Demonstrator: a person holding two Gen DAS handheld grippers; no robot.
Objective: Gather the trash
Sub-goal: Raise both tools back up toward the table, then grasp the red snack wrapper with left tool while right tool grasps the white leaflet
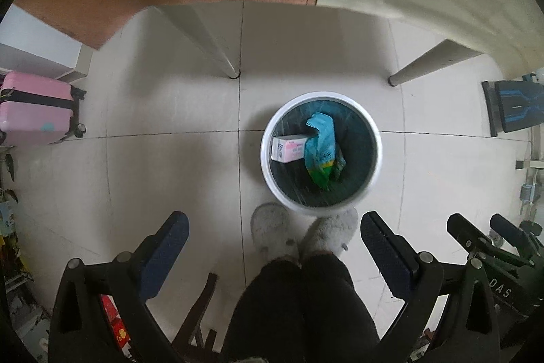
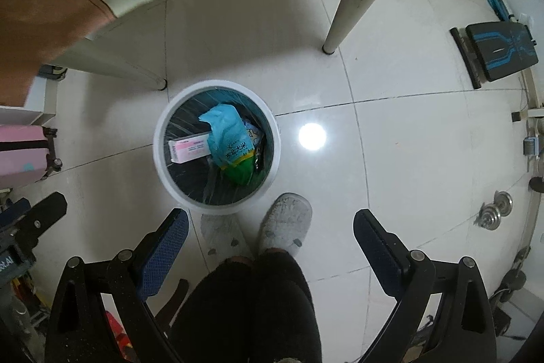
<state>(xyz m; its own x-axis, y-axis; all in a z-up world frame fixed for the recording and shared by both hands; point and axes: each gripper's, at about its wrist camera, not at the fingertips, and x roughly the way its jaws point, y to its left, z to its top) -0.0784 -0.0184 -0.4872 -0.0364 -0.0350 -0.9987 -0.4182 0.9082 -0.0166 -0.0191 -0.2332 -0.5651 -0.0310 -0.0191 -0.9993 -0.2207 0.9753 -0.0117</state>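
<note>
A round white trash bin [image 1: 374, 159] with a dark liner stands on the tiled floor; it also shows in the right wrist view [image 2: 159, 159]. Inside lie a white and pink box [image 1: 289, 148] [image 2: 188, 149] and a crumpled blue and green bag [image 1: 321, 149] [image 2: 233, 147]. My left gripper [image 1: 273, 239] is open and empty, high above the floor, nearer me than the bin. My right gripper [image 2: 270, 237] is open and empty at about the same height. The right gripper's fingers [image 1: 476, 237] show at the right edge of the left wrist view.
The person's feet in grey slippers [image 1: 272, 232] [image 2: 285, 223] stand just in front of the bin. Table legs [image 1: 217, 50] [image 2: 343, 13] rise behind it. A pink suitcase [image 1: 34, 108] stands at the left, a black and blue bench [image 2: 499, 52] and dumbbells [image 2: 494, 210] at the right.
</note>
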